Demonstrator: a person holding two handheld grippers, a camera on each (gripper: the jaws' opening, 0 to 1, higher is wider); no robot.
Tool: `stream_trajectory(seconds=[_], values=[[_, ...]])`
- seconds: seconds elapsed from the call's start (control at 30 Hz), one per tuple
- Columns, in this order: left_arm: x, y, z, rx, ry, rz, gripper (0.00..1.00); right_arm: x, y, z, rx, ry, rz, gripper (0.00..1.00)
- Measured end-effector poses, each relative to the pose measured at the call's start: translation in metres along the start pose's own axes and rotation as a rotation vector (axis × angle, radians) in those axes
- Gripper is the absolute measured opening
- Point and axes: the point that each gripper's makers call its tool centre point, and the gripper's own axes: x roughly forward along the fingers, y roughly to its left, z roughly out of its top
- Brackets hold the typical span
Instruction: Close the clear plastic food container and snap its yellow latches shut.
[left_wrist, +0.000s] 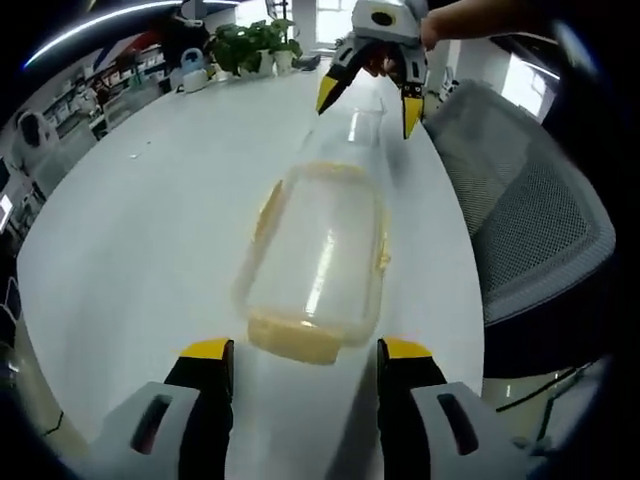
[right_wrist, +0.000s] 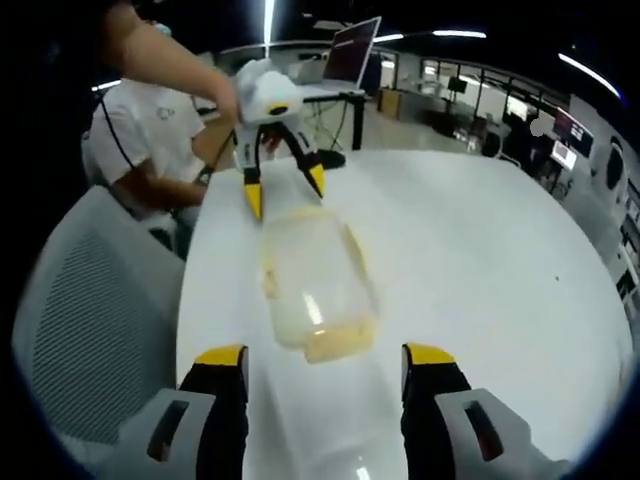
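Note:
The clear plastic food container (left_wrist: 318, 265) lies lengthwise on the white table (left_wrist: 150, 230), between the two grippers. Yellow latches show at its near end (left_wrist: 295, 340) and along its sides. My left gripper (left_wrist: 306, 352) stands open just short of that end, touching nothing. Beyond the far end, my right gripper (left_wrist: 370, 105) hangs open above a faint clear piece (left_wrist: 365, 125); I cannot tell whether this is the lid. In the right gripper view the container (right_wrist: 315, 285) lies ahead of my open right gripper (right_wrist: 326, 357), and the left gripper (right_wrist: 285, 190) is open behind it.
A grey mesh chair (left_wrist: 520, 200) stands against the table's edge, close to the container; it is also at the left in the right gripper view (right_wrist: 90, 320). Potted plants (left_wrist: 255, 45) stand at the far rim. A person in a white shirt (right_wrist: 150, 130) sits near a laptop (right_wrist: 350, 50).

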Motion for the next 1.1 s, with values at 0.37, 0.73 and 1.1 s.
stream_trajectory(seconds=[0.37,0.73,1.1], values=[[0.003,0.003,0.000,0.049,0.028,-0.026,0.59,0.014,-0.001,-0.002,-0.052,0.070,0.038,0.57],[0.008,0.000,-0.003,0.093,0.080,-0.069,0.58,0.028,-0.001,-0.010,-0.090,0.149,0.077,0.56],[0.013,-0.001,-0.002,0.105,0.097,-0.091,0.58,0.041,-0.006,-0.013,-0.123,0.206,0.101,0.54]])
